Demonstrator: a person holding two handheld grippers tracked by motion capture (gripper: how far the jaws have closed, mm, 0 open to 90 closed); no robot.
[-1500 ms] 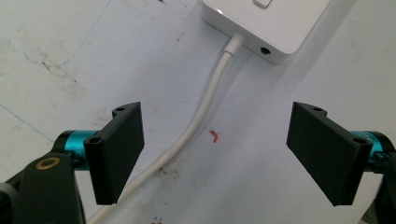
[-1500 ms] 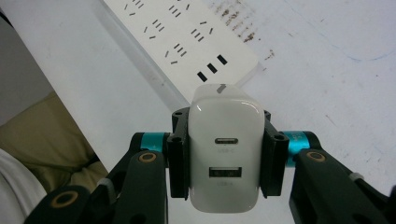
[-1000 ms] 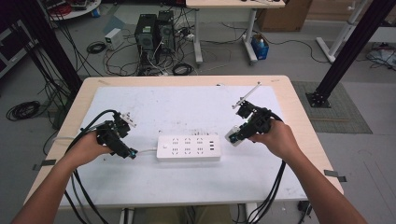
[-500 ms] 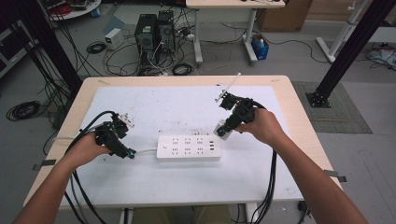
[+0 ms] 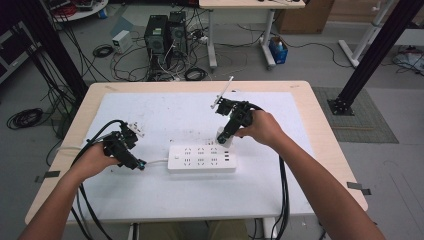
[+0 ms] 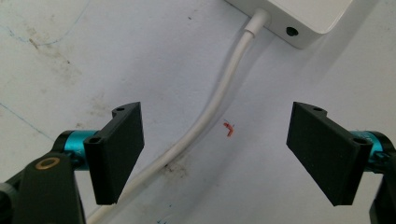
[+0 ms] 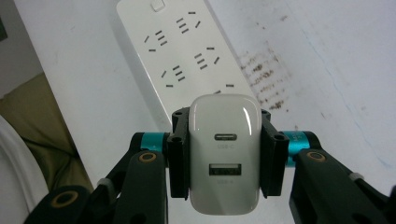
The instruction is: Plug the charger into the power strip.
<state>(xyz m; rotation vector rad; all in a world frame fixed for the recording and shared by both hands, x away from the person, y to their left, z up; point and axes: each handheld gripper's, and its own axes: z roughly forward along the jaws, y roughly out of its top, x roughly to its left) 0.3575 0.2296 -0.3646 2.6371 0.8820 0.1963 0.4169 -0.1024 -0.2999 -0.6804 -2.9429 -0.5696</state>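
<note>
Between shut right tongs, charger

The charger's prongs face away unseen, and the power strip is cut off at the frame's top.

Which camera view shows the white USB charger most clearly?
The right gripper view: the white USB charger is close, both ports facing the camera, clamped between the right gripper's jaws above the power strip. The high view shows it small, near the strip's far edge. The left gripper view shows the strip's cable instead.
</note>
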